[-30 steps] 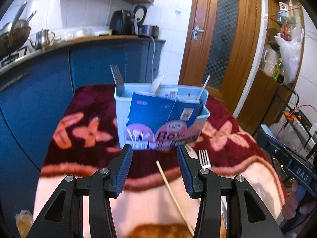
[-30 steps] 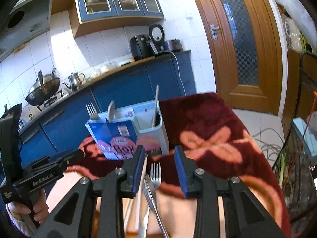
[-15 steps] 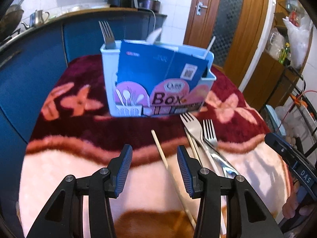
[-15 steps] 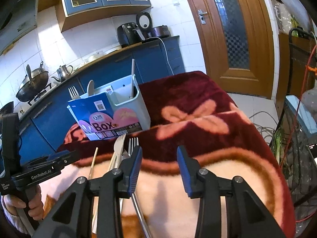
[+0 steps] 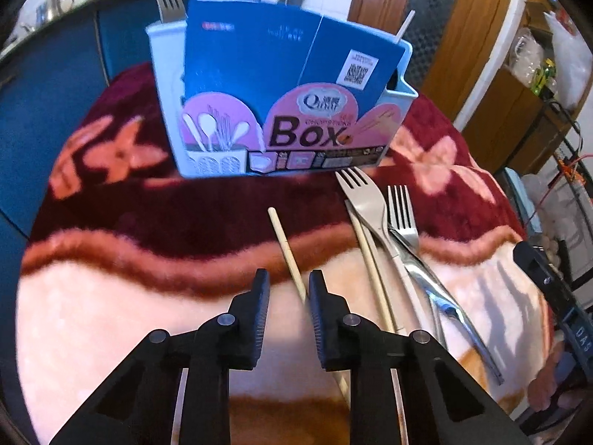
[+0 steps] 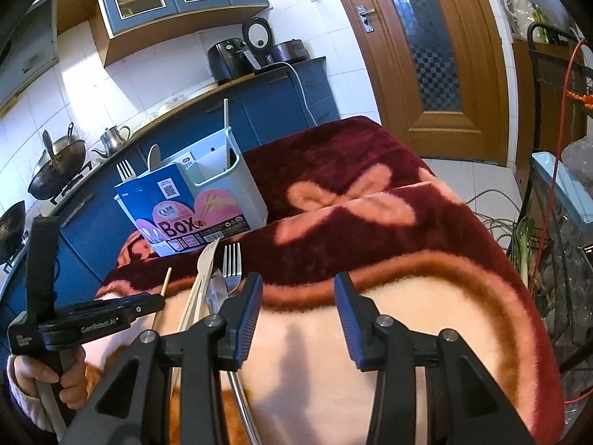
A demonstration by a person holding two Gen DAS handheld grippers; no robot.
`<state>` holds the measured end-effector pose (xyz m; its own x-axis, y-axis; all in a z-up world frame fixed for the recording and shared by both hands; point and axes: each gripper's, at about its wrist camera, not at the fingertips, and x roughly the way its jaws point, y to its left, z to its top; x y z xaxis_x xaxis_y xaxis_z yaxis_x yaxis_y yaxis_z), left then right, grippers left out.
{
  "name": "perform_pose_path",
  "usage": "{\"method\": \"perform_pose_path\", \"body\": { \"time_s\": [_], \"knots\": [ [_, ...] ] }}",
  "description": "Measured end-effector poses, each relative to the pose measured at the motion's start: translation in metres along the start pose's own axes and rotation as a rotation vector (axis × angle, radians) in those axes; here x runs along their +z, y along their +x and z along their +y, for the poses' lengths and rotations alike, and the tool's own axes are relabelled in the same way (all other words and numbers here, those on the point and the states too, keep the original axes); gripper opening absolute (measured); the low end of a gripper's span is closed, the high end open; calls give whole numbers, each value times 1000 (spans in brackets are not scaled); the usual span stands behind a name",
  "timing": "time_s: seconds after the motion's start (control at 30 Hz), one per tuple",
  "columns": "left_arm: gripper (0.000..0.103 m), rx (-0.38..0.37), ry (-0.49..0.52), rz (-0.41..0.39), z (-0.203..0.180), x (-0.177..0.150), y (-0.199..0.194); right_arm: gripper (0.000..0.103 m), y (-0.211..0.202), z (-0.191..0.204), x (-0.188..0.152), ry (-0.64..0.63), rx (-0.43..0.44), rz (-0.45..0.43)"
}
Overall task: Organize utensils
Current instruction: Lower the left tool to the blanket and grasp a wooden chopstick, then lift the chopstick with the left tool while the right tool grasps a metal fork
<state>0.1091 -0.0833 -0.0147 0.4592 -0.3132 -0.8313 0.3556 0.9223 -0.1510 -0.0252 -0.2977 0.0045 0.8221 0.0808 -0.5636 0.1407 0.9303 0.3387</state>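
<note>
closing in: left gripper (image 5: 285,307) jaws just narrowed around the lone chopstick (image 5: 287,256), pads not yet pressing. the stick's long axis runs 11 to 5 o'clock on the blanket (image 5: 111,319). utensil box (image 5: 281,85) at 12. right gripper (image 6: 298,306) open, empty, farther off.

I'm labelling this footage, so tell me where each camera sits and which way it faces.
Left wrist: on the left hand-held gripper, tilted down at the blanket; its jaws, just closing, flank a chopstick without clearly pinching it. Box beyond.
Right wrist: on the right hand-held gripper, facing across the table toward the kitchen counter; its jaws, just opening, are empty. The left hand shows.
Shared: box, chopstick, forks, blanket.
</note>
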Motion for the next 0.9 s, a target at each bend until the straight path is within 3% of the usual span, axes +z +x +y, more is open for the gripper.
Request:
{"method": "perform_pose_path", "body": {
  "time_s": [0.23, 0.43, 0.5, 0.7, 0.9],
  "knots": [
    [18, -20, -5, 65, 0, 12, 10, 44, 1, -1, 0, 2, 1, 4],
    [4, -55, -49, 36, 8, 8, 7, 44, 3, 2, -1, -7, 1, 16],
    [4, -74, -66, 23, 13, 6, 4, 44, 3, 4, -1, -15, -1, 19],
    [4, -111, -98, -76, 25, 3, -16, 44, 7, 17, 3, -52, 3, 39],
    [4, -83, -91, -214, 37, 5, -43, 44, 17, 40, 10, -110, 24, 80]
  ]
}}
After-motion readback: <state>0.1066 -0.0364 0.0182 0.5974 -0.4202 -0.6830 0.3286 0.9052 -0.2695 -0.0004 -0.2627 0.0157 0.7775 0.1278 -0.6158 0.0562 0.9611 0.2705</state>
